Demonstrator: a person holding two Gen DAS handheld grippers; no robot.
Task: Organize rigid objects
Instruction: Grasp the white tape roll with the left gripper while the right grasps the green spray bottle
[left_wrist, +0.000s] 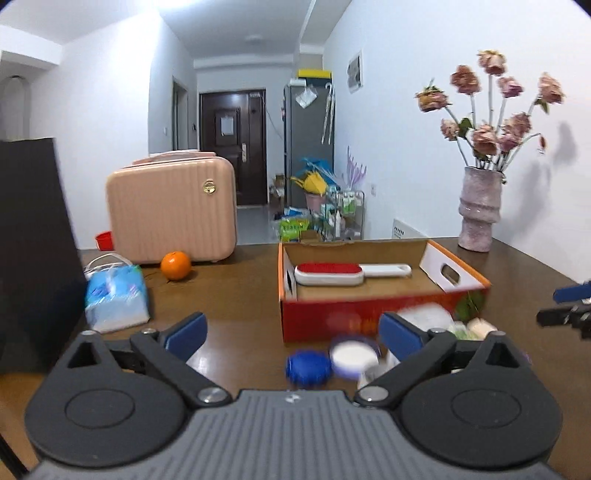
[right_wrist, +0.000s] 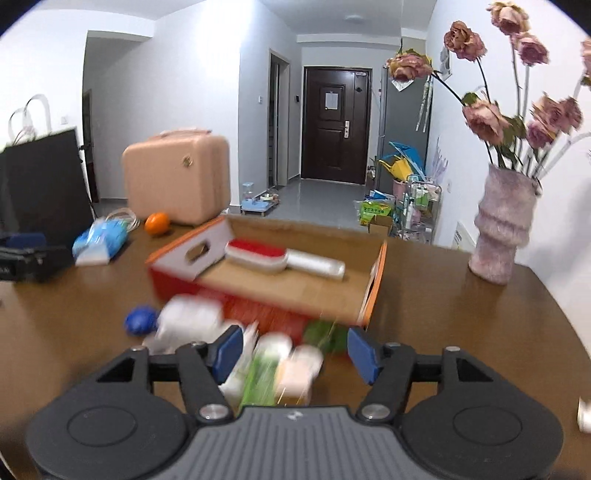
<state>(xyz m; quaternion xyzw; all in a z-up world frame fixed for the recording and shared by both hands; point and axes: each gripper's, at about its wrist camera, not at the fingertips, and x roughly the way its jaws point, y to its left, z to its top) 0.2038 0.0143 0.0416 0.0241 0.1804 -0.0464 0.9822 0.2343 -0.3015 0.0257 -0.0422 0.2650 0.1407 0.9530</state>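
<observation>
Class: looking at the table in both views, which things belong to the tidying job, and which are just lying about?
Part of the job:
cardboard box
lint brush, already in the box
blue cap
white-lidded jar
blurred small bottles

Just lying about:
pink case
orange
tissue pack
vase of flowers
black bag

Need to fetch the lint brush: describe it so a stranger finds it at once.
Find the open cardboard box with red sides on the wooden table. The lint brush lies flat inside, alone: red pad, white handle.
</observation>
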